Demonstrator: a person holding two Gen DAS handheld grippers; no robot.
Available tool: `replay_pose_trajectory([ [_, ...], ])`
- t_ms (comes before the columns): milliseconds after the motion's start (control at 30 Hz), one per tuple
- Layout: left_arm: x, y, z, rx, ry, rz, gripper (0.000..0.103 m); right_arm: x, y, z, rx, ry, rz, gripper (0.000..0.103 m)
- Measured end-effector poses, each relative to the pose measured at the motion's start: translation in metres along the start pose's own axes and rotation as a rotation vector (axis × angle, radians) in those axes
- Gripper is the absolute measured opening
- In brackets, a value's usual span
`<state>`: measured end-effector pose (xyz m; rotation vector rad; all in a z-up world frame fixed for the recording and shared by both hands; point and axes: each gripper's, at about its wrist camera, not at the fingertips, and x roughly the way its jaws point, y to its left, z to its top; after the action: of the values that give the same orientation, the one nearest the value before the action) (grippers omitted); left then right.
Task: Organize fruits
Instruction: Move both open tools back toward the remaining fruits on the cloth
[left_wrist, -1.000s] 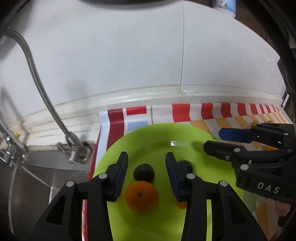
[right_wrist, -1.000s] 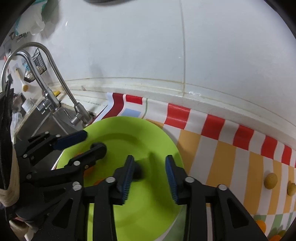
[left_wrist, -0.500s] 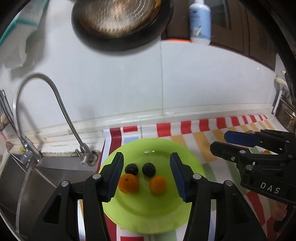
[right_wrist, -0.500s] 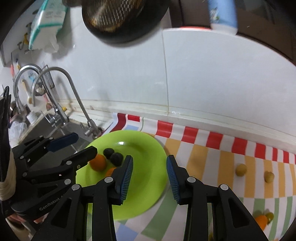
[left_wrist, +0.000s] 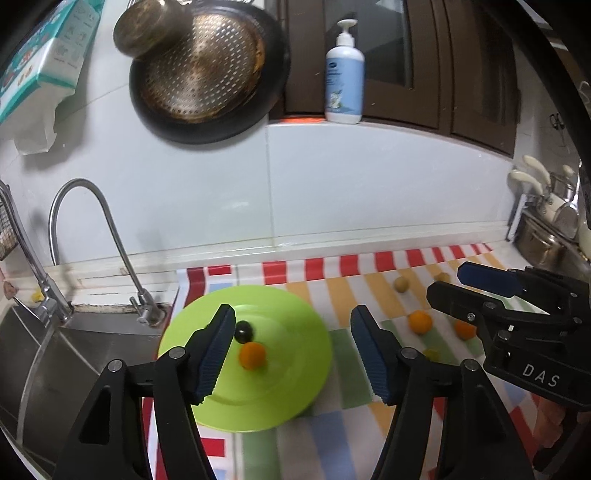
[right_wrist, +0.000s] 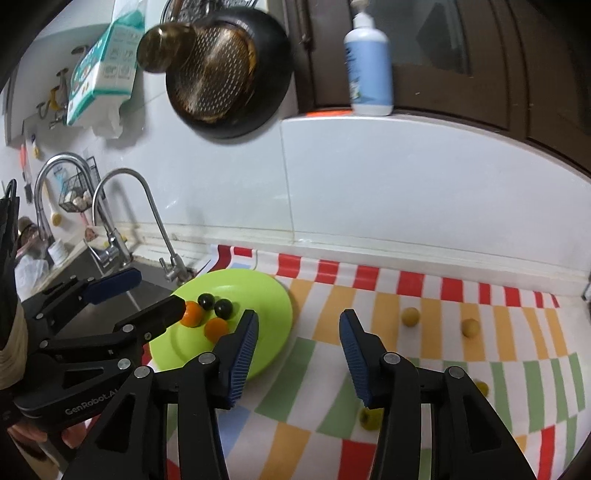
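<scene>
A lime green plate (left_wrist: 295, 369) (right_wrist: 266, 295) lies on a striped cloth beside the sink. It holds two small oranges (right_wrist: 217, 328) (right_wrist: 192, 314) and two dark round fruits (right_wrist: 223, 308) (right_wrist: 205, 301). Loose on the cloth are two yellow-brown fruits (right_wrist: 410, 316) (right_wrist: 470, 327), two oranges (left_wrist: 420, 321) (left_wrist: 464, 329) and a small green fruit (right_wrist: 370, 417). My left gripper (left_wrist: 291, 354) is open and empty above the plate. My right gripper (right_wrist: 298, 354) is open and empty above the cloth right of the plate.
A steel sink (left_wrist: 74, 354) with a curved tap (left_wrist: 110, 236) lies left of the plate. A tiled wall stands behind, with a hanging pan (left_wrist: 207, 74) and a soap bottle (left_wrist: 344, 77) on a ledge. Pots (left_wrist: 546, 236) stand at the far right.
Both grippers have pulled up and back from the plate, so more of the counter shows. Both stayed open and empty. The fruits on the plate have not moved.
</scene>
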<state>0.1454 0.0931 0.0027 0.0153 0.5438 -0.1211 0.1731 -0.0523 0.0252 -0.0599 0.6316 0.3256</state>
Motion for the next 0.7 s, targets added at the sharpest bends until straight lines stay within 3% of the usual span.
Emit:
replay_pose_trajectory([
  [267,-0.018,-0.031,0.0,0.015,-0.043,-0.023,0.068,-0.038,-0.018,-0.016,0.012,-0.039,-0.069,0.047],
  [700,-0.017,-0.082,-0.007,0.098,-0.08,-0.071,0.069,-0.064,-0.059,-0.042,0.071,-0.023,-0.143,0.047],
])
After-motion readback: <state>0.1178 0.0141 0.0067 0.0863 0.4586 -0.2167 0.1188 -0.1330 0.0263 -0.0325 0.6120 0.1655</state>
